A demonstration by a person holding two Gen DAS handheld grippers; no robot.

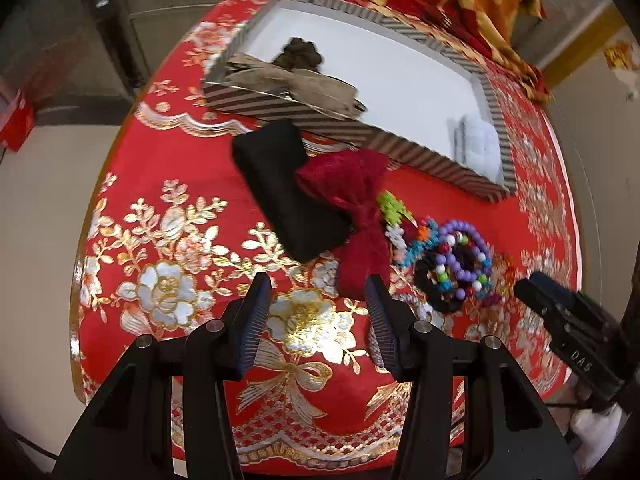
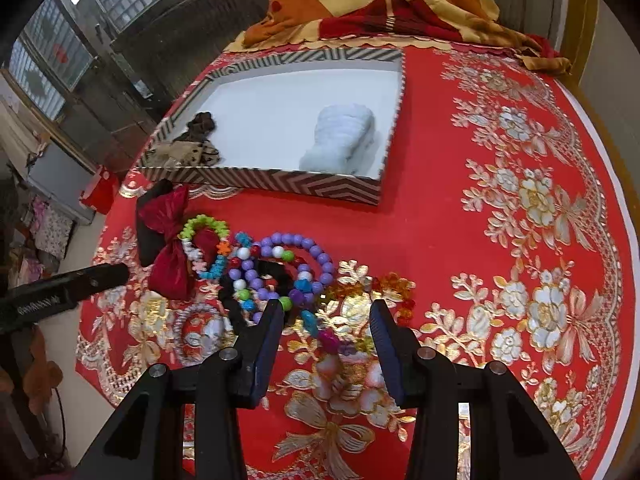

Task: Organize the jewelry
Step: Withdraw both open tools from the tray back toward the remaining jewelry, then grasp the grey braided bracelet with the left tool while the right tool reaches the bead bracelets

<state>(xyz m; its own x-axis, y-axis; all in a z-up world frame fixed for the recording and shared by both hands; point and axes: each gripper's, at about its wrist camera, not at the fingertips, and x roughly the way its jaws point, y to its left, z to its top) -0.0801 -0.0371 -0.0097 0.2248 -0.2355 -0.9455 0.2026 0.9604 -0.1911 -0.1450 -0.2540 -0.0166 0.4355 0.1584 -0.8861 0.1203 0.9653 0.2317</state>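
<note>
A pile of bead bracelets point(image 2: 276, 268) lies on the red cloth, with purple, black, green and amber strands; it also shows in the left wrist view point(image 1: 456, 264). A dark red bow point(image 1: 356, 216) and a black pouch point(image 1: 280, 184) lie left of it. A striped tray point(image 2: 260, 182) with a white floor holds a brown bow clip point(image 2: 192, 144) and a white fluffy item point(image 2: 344, 140). My left gripper point(image 1: 318, 292) is open and empty, just before the red bow. My right gripper point(image 2: 326, 316) is open and empty above the near edge of the bead pile.
The table wears a red cloth with gold and silver flowers point(image 2: 532, 200). An orange and red blanket point(image 2: 380, 4) lies at the far edge behind the tray. The table edge drops off at the left point(image 1: 76, 264). A red box point(image 1: 16, 120) stands on the floor.
</note>
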